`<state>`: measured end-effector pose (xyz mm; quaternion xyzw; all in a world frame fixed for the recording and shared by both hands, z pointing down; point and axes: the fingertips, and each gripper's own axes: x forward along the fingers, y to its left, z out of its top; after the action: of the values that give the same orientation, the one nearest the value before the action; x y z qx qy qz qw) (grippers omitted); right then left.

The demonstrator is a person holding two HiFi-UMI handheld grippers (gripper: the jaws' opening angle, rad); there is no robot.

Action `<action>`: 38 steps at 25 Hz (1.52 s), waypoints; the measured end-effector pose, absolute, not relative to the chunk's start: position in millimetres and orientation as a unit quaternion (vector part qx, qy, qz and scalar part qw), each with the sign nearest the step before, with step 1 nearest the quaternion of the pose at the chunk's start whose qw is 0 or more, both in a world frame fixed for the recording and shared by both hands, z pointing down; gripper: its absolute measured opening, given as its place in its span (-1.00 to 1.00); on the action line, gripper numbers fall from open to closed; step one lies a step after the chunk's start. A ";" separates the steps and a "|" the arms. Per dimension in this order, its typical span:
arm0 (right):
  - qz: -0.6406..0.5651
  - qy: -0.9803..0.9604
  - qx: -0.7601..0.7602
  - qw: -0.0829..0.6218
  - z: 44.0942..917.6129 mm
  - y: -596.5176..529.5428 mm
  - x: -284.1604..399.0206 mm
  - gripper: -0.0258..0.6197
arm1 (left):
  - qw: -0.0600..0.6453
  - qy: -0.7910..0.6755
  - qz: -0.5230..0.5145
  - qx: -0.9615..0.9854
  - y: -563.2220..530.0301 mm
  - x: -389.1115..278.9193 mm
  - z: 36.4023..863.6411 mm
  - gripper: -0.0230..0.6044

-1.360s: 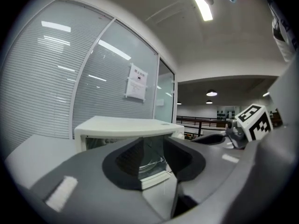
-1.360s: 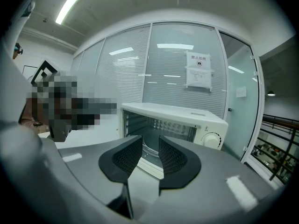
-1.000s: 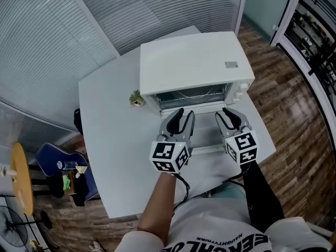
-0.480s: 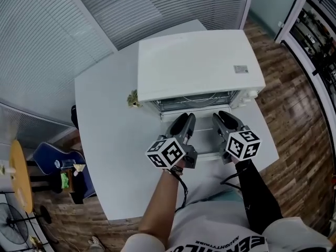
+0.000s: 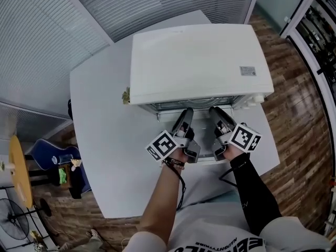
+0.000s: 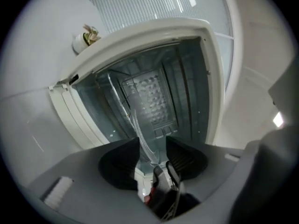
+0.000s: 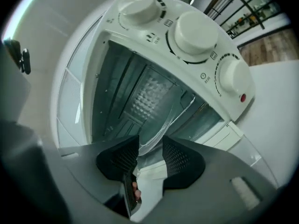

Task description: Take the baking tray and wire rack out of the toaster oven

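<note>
Nothing is extracted yet: the wire rack [image 5: 191,103] sits inside the open toaster oven [image 5: 199,56], the baking tray is not separately discernible, and the left gripper [image 6: 152,148] and right gripper [image 7: 150,149], jaws just opened and apart, straddle the rack's front edge unclamped.

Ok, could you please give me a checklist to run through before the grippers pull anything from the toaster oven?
1. Toaster oven door open: ok.
2. Left gripper jaws apart: ok; they have just been opening, with a thin metal edge between them, unpinched.
3. Right gripper jaws apart: ok; just been opening, with a curved metal edge between them, unpinched.
4. Firm hold on anything: not ok.
5. Whether those edges belong to baking tray or wire rack: cannot tell.
</note>
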<state>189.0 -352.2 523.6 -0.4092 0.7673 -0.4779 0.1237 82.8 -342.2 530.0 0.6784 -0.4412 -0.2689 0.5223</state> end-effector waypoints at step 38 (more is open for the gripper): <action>-0.546 0.747 -0.340 0.164 537.0 -302.5 186.2 -0.73 | 0.608 -0.406 -0.312 0.607 -287.4 99.7 556.9 -0.63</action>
<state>186.2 -302.5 537.0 -0.3404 0.7474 -0.5464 0.1641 99.7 -287.4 556.9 0.6069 -0.4060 -0.3116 0.6080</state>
